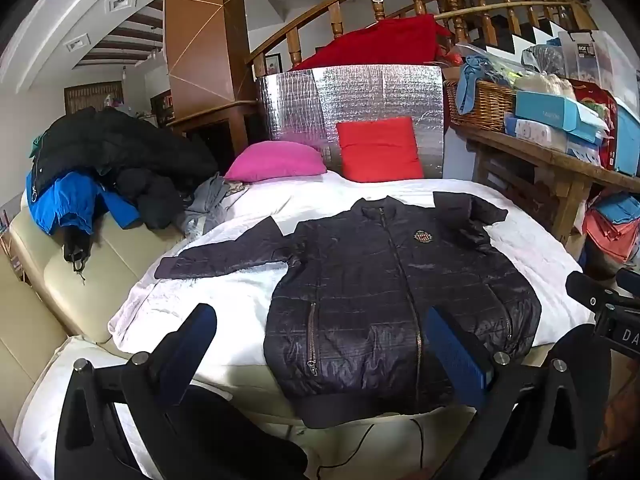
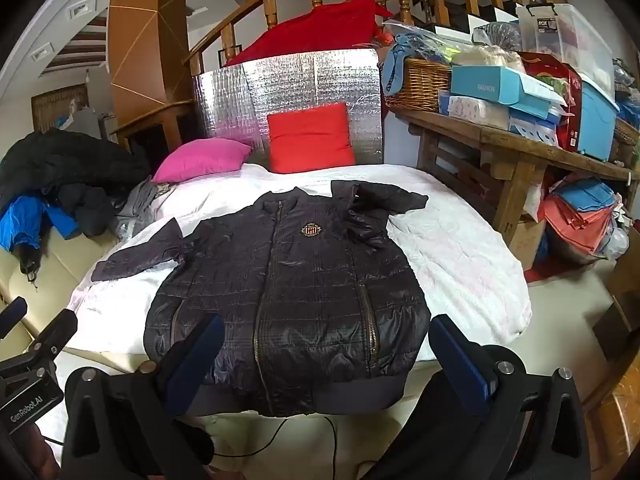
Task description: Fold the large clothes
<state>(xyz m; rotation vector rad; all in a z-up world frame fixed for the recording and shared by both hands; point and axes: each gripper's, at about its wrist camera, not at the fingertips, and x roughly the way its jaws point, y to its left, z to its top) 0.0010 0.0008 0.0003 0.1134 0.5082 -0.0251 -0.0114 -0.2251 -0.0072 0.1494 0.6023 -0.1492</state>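
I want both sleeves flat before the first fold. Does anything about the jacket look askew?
Yes. The dark jacket lies front-up and zipped, but its sleeves don't match: one sleeve stretches out flat over the white cover, while the other sleeve is bunched and doubled back near the shoulder.

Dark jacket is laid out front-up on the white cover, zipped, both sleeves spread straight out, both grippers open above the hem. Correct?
Not quite: only one sleeve is spread out. The other sleeve of the jacket is folded up by the shoulder, as the right wrist view shows. The rest holds.

Dark jacket (image 2: 288, 280) flat on white sheet (image 2: 460, 256), tongs (image 2: 324, 356) spread above hem
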